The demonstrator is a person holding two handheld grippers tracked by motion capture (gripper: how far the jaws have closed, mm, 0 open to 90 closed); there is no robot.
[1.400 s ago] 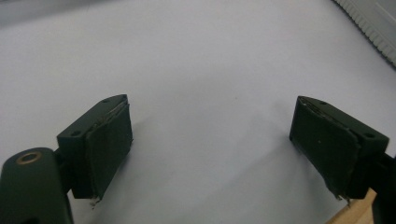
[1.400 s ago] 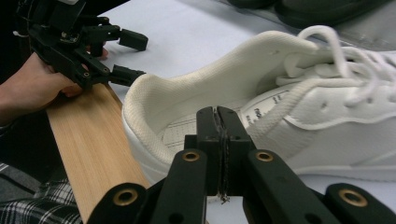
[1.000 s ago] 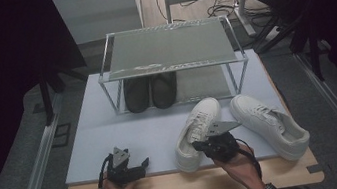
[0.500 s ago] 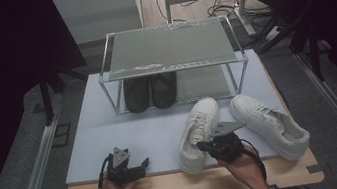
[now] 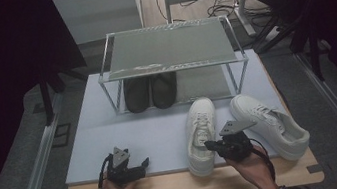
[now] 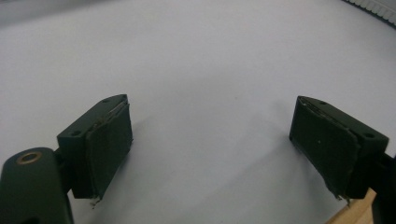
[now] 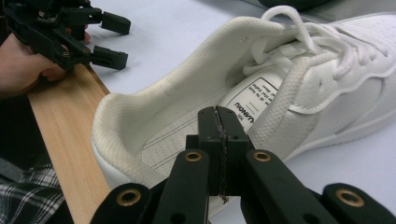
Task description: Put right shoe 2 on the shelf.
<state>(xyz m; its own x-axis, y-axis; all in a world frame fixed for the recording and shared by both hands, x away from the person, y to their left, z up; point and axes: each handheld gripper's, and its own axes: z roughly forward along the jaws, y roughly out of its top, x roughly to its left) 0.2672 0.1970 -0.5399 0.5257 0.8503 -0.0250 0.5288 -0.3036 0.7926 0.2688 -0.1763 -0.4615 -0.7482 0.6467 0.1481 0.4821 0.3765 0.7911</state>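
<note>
Taking the two-tier metal shoe rack with its mesh top shelf (image 5: 170, 49) as the landmark, the left tool (image 5: 139, 167) sits well in front of the rack's left end, near the front edge of the pale grey mat (image 5: 152, 132) that covers the wooden worktop (image 5: 170, 187); its jaws stand wide apart over bare mat with nothing between them, so it poses little risk beyond being too far off to steady anything. Under the rack's top shelf, on the lower tier, a pair of dark shoes (image 5: 151, 92) already stands at the left. In front of the rack's right half lies the left-hand white lace-up sneaker (image 5: 202, 135), toe towards the rack, heel near the worktop's front edge. The right tool (image 5: 212, 144) hangs just at this sneaker's heel opening with its jaws pressed together and, as the right gripper view shows, nothing caught between them: the padded collar (image 7: 154, 93) lies beyond the tips, not in them. From here the likely trouble is that the closed tips push the heel instead of taking it, sliding the sneaker along the mat or nudging it off the near edge. A pinch on the soft collar alone could also let the shoe swing and tip. Farther right, the second white sneaker (image 5: 269, 125) lies close beside it, angled, and could be knocked.
</note>
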